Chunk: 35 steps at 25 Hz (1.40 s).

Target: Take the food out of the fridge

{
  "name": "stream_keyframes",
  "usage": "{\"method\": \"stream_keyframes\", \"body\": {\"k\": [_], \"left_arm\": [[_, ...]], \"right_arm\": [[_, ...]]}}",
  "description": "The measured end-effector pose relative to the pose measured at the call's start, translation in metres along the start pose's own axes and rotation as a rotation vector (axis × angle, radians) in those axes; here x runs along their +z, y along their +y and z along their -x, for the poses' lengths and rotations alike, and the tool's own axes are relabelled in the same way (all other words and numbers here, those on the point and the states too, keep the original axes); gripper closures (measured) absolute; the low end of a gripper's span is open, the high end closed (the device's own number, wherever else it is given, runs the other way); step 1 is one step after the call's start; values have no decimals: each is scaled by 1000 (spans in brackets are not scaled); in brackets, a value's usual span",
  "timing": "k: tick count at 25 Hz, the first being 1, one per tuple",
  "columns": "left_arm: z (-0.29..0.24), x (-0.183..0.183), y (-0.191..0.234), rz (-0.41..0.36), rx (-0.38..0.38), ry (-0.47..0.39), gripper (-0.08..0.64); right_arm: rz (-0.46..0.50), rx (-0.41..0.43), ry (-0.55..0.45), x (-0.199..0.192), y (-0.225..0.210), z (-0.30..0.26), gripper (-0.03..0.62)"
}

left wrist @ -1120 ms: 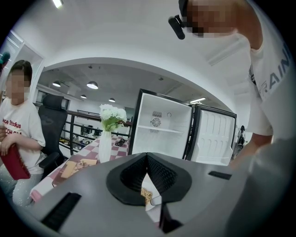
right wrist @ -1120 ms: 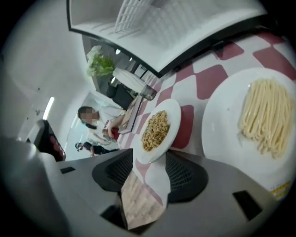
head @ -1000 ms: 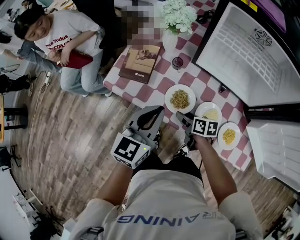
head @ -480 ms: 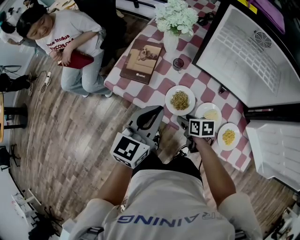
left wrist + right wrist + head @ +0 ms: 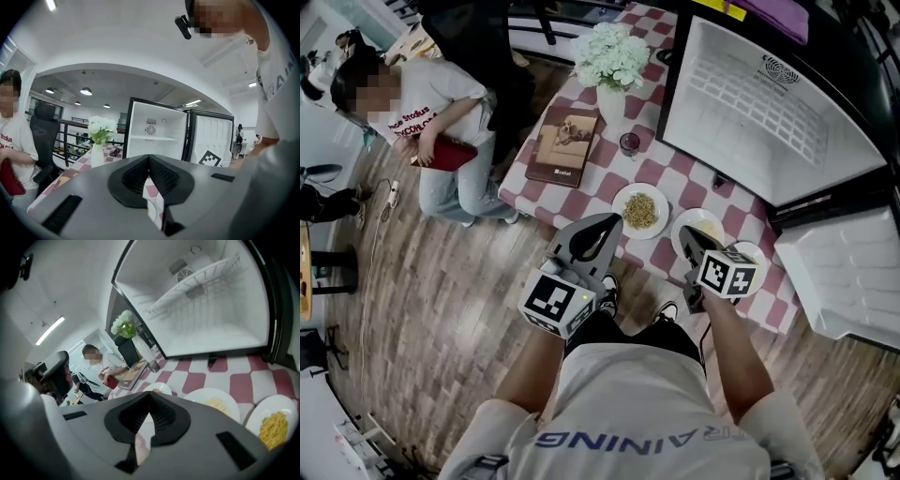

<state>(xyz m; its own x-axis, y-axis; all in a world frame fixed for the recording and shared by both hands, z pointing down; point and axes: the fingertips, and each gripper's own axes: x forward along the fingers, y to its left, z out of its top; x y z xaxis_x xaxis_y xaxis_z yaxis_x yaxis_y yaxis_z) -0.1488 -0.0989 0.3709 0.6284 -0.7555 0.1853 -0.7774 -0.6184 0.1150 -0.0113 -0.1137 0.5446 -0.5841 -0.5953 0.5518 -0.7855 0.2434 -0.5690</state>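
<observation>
Checkered table bears three plates; left gripper, just-closed right gripper: fingers together, empty.

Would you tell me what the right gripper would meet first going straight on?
Probably the plate nearest the book, just beyond the right gripper, whose empty jaws have just closed; depth is unclear.

On the table, the left plate, middle plate and right plate line its near edge, a book lies by the left edge, a vase of flowers and a cup stand behind, and the open fridge fills the right end.
</observation>
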Motion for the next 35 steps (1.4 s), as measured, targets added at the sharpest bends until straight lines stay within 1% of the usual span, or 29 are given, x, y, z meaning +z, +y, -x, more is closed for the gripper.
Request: {"method": "stream_keyframes", "body": {"k": [9,12,17,22,25,29,35], "left_arm": [[-28,40,-43,-75,-110,-52,552],[-36,54,-59,-93,-149,-73,552],[-46,77,-79,-125,-211,-113,552],[-49,94,-89,-144,-242,-144,552],[-49,102,-92,-151,-251,-158,552],[-49,106,-92,-153,-256,-168,552],[-50,107,-95,-157,-265,-170,552]], "right_arm": [[156,-24,-346,85,17,103,572],[199,-39,-430,106,25,138,572],[244,-67,-567,136,39,189,572],[278,-89,-676,158,52,229,572],[324,-129,-724,167,55,244,572],[343,-164,-729,170,56,250,572],[346,-157,-724,169,57,249,572]]}}
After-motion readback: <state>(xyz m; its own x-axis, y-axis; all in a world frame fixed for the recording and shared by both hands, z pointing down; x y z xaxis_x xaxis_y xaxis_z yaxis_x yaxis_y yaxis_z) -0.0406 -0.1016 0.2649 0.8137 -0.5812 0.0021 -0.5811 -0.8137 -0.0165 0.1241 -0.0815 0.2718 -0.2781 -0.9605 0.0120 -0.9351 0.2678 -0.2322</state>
